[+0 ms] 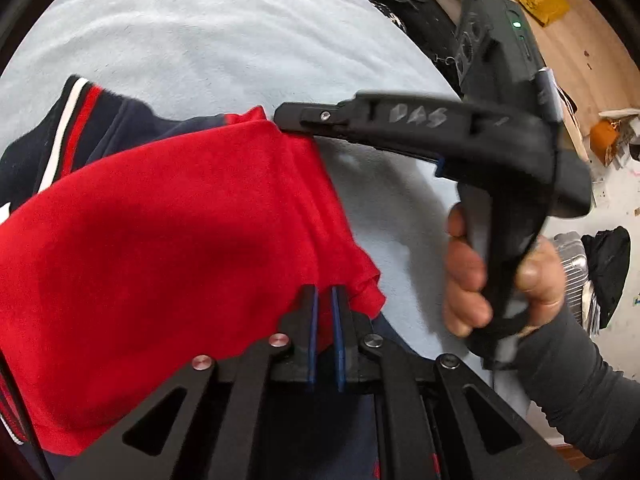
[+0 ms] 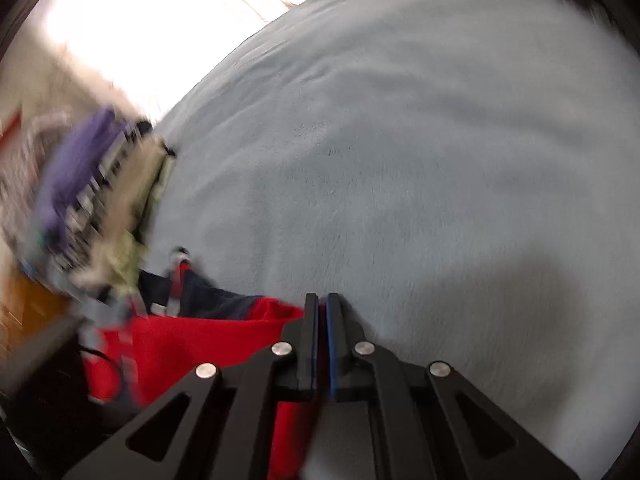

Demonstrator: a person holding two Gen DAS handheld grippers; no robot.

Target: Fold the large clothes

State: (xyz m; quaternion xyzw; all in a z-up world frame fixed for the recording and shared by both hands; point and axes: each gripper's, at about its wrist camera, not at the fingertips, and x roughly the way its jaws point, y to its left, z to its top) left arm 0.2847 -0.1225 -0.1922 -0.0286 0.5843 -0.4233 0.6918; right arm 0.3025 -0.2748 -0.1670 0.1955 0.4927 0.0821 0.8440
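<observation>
A red garment (image 1: 160,220) with navy panels and a white-and-red striped trim lies bunched on a pale blue fleece blanket (image 1: 200,40). My left gripper (image 1: 324,294) is shut on a fold of the red cloth at its right edge. My right gripper (image 1: 282,118), held by a hand (image 1: 468,276) in a grey sleeve, pinches the cloth's upper right corner. In the right wrist view, the right gripper (image 2: 322,302) is shut with a strip of the red garment (image 2: 200,340) between its pads, and the blanket (image 2: 400,160) stretches beyond.
A blurred pile of other clothes (image 2: 88,184), purple and pale green, sits at the blanket's left edge. Off the blanket's right side there is wooden floor (image 1: 580,40), a silver suitcase (image 1: 574,268) and dark clothing (image 1: 608,264).
</observation>
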